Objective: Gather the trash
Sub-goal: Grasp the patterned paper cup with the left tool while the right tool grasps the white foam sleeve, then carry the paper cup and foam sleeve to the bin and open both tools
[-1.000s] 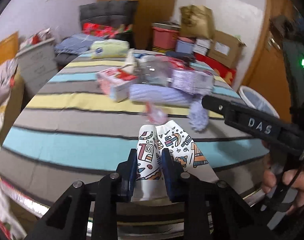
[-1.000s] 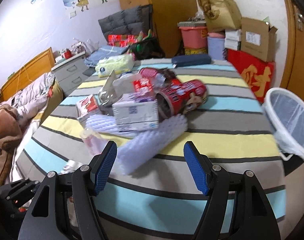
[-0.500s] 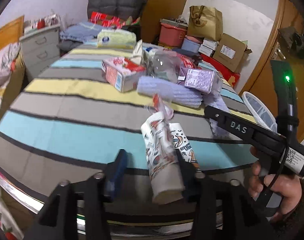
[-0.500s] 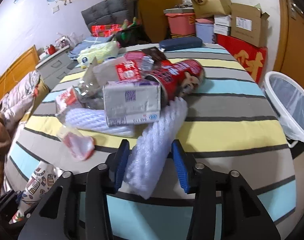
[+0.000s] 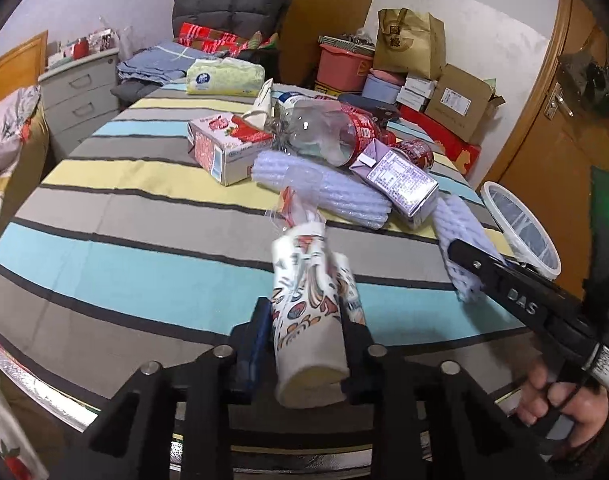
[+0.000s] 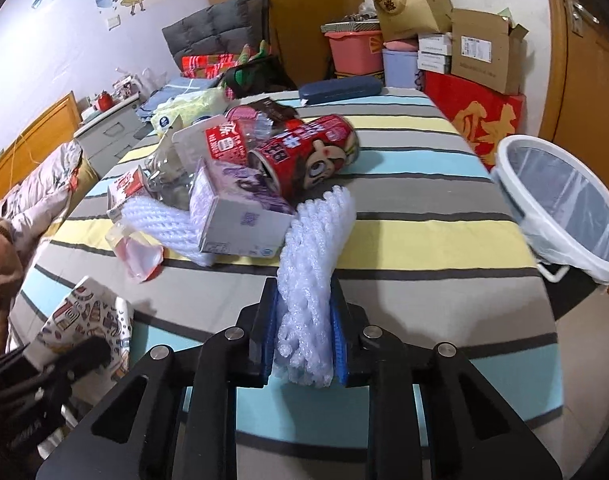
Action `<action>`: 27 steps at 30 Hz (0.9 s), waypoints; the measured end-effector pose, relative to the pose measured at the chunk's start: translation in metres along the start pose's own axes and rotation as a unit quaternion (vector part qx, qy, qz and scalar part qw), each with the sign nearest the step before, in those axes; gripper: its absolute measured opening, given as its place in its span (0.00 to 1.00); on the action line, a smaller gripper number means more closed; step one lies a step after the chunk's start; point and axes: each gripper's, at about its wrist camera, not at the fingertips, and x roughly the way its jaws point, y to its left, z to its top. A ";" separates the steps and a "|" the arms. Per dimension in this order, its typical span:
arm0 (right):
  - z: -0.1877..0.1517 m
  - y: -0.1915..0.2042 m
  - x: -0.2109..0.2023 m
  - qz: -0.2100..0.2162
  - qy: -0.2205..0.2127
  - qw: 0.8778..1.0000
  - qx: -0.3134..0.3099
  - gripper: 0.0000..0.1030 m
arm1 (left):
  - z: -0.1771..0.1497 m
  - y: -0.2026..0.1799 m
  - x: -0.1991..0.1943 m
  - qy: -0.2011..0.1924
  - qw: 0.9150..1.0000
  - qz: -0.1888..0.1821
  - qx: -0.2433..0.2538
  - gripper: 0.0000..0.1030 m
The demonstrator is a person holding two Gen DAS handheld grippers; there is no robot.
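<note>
Your left gripper [image 5: 306,344] is clamped on a patterned paper cup [image 5: 308,320], squeezing its sides, with the cup's open mouth toward the camera and a second matching cup just beside it. Your right gripper [image 6: 304,340] is closing on a white foam net sleeve [image 6: 310,264]; its blue pads [image 6: 338,344] already press the sleeve's near end from both sides, and the far end lies across the yellow stripe of the striped tablecloth [image 6: 424,184]. Just beyond the sleeve sits the rest of the pile: a purple milk carton [image 6: 240,216] touching the sleeve, a red can [image 6: 308,152] on its side behind it, a second foam sleeve [image 6: 160,216], a crushed clear bottle [image 5: 312,132] and a strawberry carton [image 5: 224,148]. The white trash bin [image 6: 564,208] stands off the table's right edge.
</note>
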 end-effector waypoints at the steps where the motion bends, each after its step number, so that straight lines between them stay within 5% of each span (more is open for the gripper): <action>1: 0.001 -0.003 -0.002 0.004 -0.003 1.000 0.002 0.23 | 0.001 -0.001 -0.001 -0.002 1.000 0.000 0.000 0.24; 13: 0.011 -0.026 -0.031 0.014 -0.052 0.998 0.017 0.23 | 0.024 -0.041 -0.021 -0.036 0.999 -0.004 0.031 0.23; 27: 0.036 -0.089 -0.062 -0.044 -0.111 0.992 0.027 0.23 | 0.085 -0.158 -0.010 -0.074 0.987 -0.076 0.118 0.24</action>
